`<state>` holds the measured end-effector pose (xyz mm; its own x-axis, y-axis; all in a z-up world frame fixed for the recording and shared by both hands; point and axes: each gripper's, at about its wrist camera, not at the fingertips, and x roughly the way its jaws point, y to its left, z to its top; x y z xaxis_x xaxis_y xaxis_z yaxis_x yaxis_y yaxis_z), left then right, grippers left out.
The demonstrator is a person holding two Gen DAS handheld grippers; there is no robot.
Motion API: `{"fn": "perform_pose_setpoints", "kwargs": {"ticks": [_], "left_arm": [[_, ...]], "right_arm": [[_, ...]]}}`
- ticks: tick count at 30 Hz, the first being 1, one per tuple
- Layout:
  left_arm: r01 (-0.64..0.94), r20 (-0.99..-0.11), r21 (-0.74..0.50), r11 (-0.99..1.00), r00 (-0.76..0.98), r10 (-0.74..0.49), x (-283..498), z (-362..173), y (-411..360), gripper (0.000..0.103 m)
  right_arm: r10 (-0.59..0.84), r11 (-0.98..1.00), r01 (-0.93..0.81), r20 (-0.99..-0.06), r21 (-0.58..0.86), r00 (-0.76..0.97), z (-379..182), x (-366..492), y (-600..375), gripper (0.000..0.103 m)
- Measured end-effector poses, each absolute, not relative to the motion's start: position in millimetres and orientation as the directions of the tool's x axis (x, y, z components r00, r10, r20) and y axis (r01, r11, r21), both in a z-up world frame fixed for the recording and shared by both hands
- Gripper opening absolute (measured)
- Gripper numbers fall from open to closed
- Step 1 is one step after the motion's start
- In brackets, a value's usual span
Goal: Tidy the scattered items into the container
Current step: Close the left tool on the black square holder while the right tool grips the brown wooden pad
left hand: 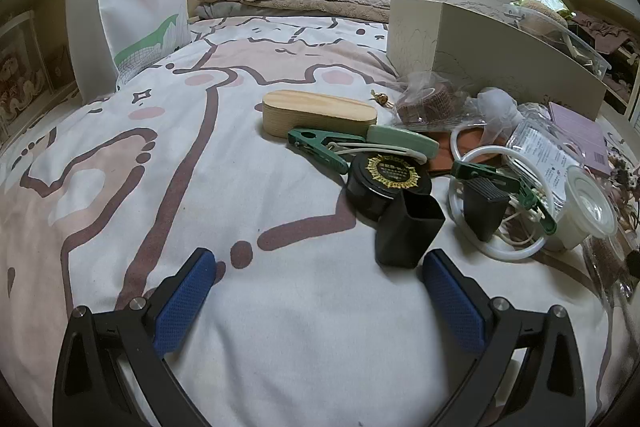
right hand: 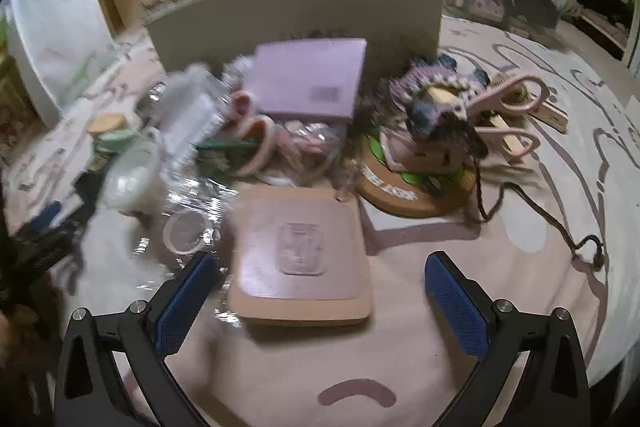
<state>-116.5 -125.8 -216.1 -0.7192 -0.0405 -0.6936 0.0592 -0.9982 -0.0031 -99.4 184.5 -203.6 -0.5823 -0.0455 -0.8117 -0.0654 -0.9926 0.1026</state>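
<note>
On the bed, both grippers are waiting with fingers spread wide, gripping nothing
Right gripper (right hand: 320, 291) is facing the flat pink box (right hand: 302, 259), stiff and probably light; I would be taking it by its side edges, while left gripper (left hand: 320, 291) is nearing the black cup (left hand: 410, 231)

We see our left gripper (left hand: 320, 267) and right gripper (right hand: 320, 269) built alike: 2 matte black angular arms with triangular cut-outs, 2 silver round screw heads on each, and textured blue pads (left hand: 182, 301) lining the fingertips.

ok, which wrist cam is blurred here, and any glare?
Left wrist view: sharp, soft even light, fisheye bending at edges, black tin crisp. Right wrist view: motion-blurred, worst on the left; purple box smeared; glints on the clear plastic wrap.
</note>
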Motion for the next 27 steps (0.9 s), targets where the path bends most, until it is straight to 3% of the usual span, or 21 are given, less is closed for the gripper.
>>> {"fn": "perform_pose_setpoints", "kwargs": {"ticks": [3,5,7,13,15,22,27], "left_arm": [[0.057,-0.691,-0.008,-0.998,-0.722,-0.036,-116.6,-216.1,-126.4,0.103],[0.055,-0.688,-0.007,-0.998,-0.725,-0.035,-116.3,-216.0,-126.0,0.103],[0.053,-0.686,-0.006,-0.999,-0.727,-0.035,-115.5,-216.1,-125.2,0.103],[0.021,-0.673,0.025,-0.999,-0.739,-0.032,-111.8,-214.7,-117.9,0.096],[-0.002,-0.668,0.029,-1.0,-0.744,-0.018,-110.7,-213.7,-115.5,0.085],[-0.069,-0.685,0.01,-0.998,-0.727,0.043,-117.2,-208.2,-111.9,0.066],[-0.127,-0.694,0.02,-0.992,-0.716,0.078,-118.6,-204.8,-103.0,0.047]], "right_arm": [[-0.076,-0.991,-0.049,-0.811,0.128,-0.581,-204.0,-96.6,190.6,0.094],[-0.086,-0.993,-0.013,-0.82,0.114,-0.566,-205.1,-93.9,190.0,0.075],[-0.097,-0.995,0.025,-0.818,0.1,-0.567,-204.4,-90.0,186.8,0.066],[-0.107,-0.994,0.048,-0.815,0.097,-0.57,-203.0,-80.0,194.6,0.066],[-0.103,-0.994,0.044,-0.814,0.095,-0.571,-203.6,-76.1,199.1,0.066],[-0.115,-0.993,0.037,-0.812,0.114,-0.573,-205.2,-71.2,204.6,0.066],[-0.121,-0.992,0.035,-0.809,0.124,-0.575,-206.0,-71.3,205.7,0.066]]}}
